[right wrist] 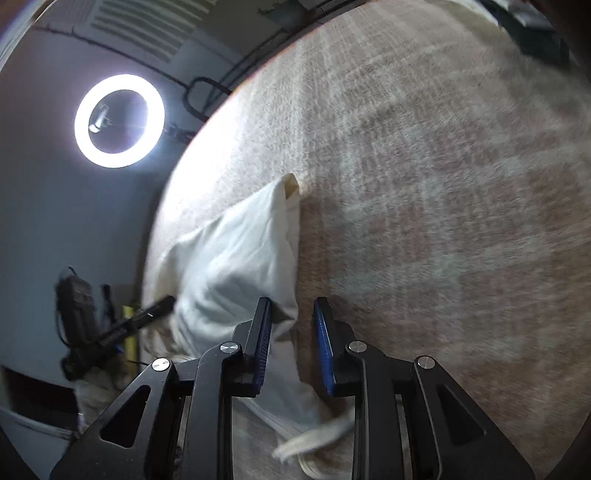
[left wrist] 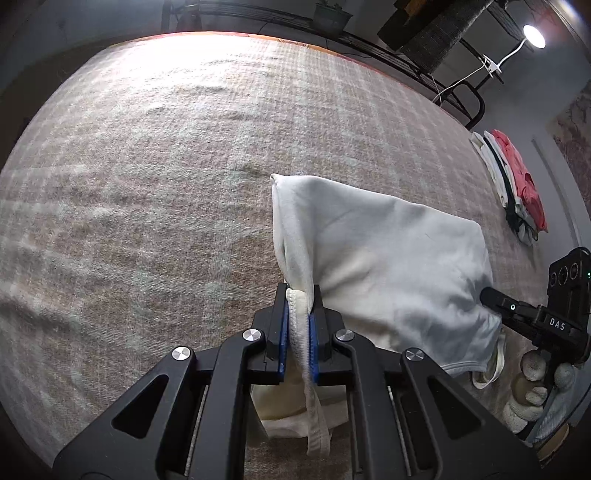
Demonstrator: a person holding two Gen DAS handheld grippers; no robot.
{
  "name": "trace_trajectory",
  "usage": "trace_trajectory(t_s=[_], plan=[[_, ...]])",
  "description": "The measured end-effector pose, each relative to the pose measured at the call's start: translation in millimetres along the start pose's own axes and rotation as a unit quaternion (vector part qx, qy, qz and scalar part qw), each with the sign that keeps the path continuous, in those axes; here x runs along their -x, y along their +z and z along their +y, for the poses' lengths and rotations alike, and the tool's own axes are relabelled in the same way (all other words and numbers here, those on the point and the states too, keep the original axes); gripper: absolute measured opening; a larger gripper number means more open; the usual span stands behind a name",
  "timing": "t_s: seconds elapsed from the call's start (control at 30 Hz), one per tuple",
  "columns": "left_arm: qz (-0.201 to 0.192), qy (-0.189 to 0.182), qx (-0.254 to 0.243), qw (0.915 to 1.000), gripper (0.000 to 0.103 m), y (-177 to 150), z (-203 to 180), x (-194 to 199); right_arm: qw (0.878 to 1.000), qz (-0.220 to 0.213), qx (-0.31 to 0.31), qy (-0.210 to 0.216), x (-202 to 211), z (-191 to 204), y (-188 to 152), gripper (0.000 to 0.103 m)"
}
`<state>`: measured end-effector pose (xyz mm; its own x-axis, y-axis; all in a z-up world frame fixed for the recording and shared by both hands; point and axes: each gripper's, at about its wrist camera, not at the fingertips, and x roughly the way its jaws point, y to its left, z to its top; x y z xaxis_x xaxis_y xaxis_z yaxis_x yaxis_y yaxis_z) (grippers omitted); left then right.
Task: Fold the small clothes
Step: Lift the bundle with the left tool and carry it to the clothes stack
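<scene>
A small white garment [left wrist: 388, 254] lies partly lifted on a beige checked blanket [left wrist: 147, 184]. My left gripper [left wrist: 300, 295] is shut on the garment's ribbed edge, which hangs down between the blue pads. My right gripper [right wrist: 291, 314] is open; the garment [right wrist: 236, 258] lies under and beside its left finger [right wrist: 263, 325], with a strap trailing below. In the left wrist view the right gripper [left wrist: 491, 295] touches the cloth's right side. In the right wrist view the left gripper [right wrist: 162, 306] shows at the cloth's left edge.
A stack of folded clothes, white, dark and pink [left wrist: 513, 184], lies at the blanket's far right edge. A ring light [right wrist: 119, 120] glows off the bed on the left. A lamp [left wrist: 533, 36] and metal bed frame [left wrist: 461, 96] stand behind.
</scene>
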<state>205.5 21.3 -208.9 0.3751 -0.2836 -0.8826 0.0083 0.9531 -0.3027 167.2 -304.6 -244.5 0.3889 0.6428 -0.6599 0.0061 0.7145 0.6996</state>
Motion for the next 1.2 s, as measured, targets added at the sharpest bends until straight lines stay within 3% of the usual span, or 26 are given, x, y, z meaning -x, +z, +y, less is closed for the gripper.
trace_trajectory(t_s=[0.13,0.17,0.2,0.37,0.57,0.77,0.97,1.2], plan=[[-0.007,0.015,-0.016,0.9997,0.007,-1.5,-8.5,1.5,1.000,-0.002,0.012,0.020,-13.8,10.1,1.6,0.022],[-0.010,0.020,-0.020,0.9996,0.007,-2.3,-11.3,2.7,1.000,-0.002,0.016,0.019,-17.7,15.1,1.8,0.015],[-0.015,0.024,-0.023,0.9993,0.007,-2.8,-14.1,5.3,1.000,0.001,0.026,0.010,-22.2,20.5,1.4,0.009],[-0.053,0.040,-0.055,0.9963,0.007,-5.5,-33.6,25.8,0.994,-0.016,0.093,-0.058,-17.6,52.1,-1.4,0.005],[-0.083,0.033,-0.074,0.9933,0.007,-6.4,-58.5,45.6,0.984,-0.048,0.149,-0.086,14.2,76.6,-4.5,0.004],[-0.097,0.013,-0.093,0.9908,0.007,-0.9,-92.0,54.7,0.982,-0.077,0.148,-0.088,47.0,76.2,-2.4,0.004],[-0.114,-0.014,-0.123,0.9858,0.007,12.3,-144.7,57.8,0.977,-0.116,0.148,-0.099,98.0,61.0,3.6,0.004],[-0.126,-0.049,-0.154,0.9787,0.007,32.1,-232.7,37.5,0.966,-0.162,0.147,-0.139,162.3,30.3,27.6,0.004]])
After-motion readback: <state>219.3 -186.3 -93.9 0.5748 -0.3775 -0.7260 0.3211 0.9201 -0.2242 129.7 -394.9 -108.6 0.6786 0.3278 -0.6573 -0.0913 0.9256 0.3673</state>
